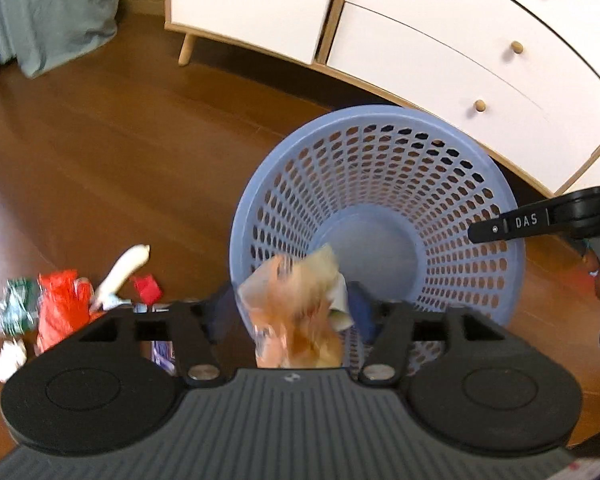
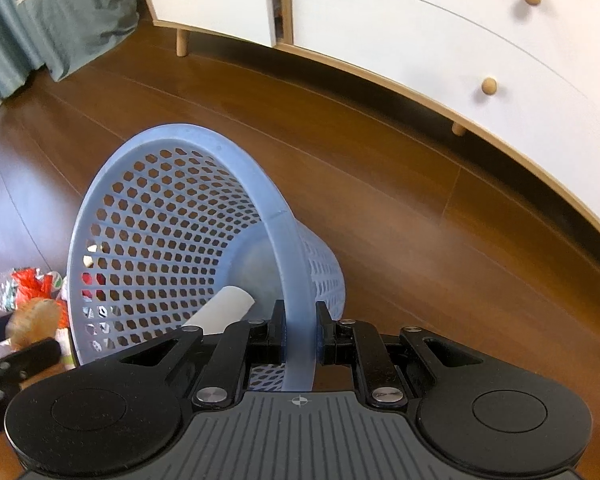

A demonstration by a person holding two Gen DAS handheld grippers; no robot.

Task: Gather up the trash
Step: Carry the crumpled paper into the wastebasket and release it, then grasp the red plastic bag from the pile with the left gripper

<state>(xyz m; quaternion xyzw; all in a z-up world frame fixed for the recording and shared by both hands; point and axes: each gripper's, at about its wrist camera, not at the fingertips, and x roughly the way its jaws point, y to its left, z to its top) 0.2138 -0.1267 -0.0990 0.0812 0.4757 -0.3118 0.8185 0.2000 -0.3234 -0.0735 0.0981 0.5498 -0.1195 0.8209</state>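
A blue perforated basket (image 1: 260, 184) stands tilted on the wooden floor, its mouth turned toward me. My right gripper (image 2: 299, 328) is shut on the basket's rim (image 2: 276, 200) and shows at the right edge of the left wrist view (image 1: 476, 234). My left gripper (image 1: 292, 312) hangs over the near rim with its jaws standing wide. A crumpled orange plastic bag (image 1: 296, 312) is between them, blurred and loose. A white paper tube (image 2: 236, 304) lies inside the basket. More trash lies on the floor to the left: a red wrapper (image 1: 60, 304), a white piece (image 1: 124, 268) and a green-silver wrapper (image 1: 12, 304).
A white cabinet with drawers and wooden knobs (image 1: 440, 60) on short legs runs along the back and right. A teal curtain (image 1: 40, 8) hangs at the far left. Bare wooden floor (image 1: 120, 140) lies between them.
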